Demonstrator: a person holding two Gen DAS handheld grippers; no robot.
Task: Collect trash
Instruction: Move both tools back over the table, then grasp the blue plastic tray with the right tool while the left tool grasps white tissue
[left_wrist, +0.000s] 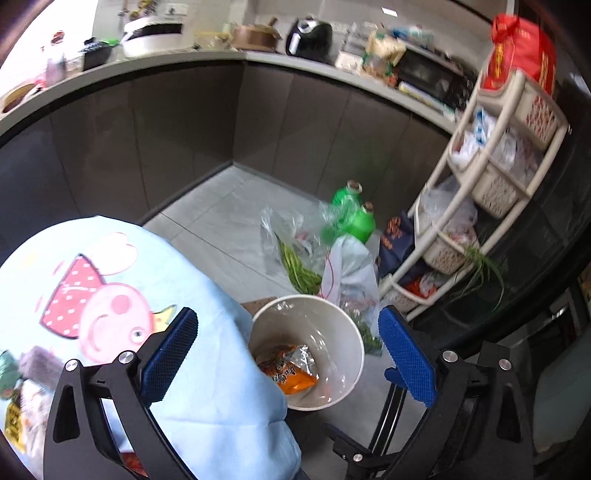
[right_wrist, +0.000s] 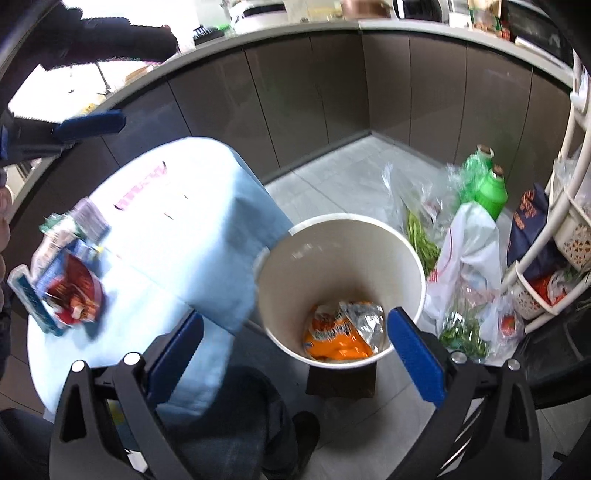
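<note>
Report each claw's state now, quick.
Left claw: open, holding nothing.
Right claw: open, holding nothing, above the trash bin.

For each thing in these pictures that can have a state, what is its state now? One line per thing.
left gripper: open, holding nothing.
right gripper: open, holding nothing, above the bin.
trash bin: upright on the floor, no lid, nearly empty.
orange snack wrapper: crumpled, lying at the bin's bottom.
red wrapper: lying on the table, not yet collected.
green bottles: upright on the floor.
</note>
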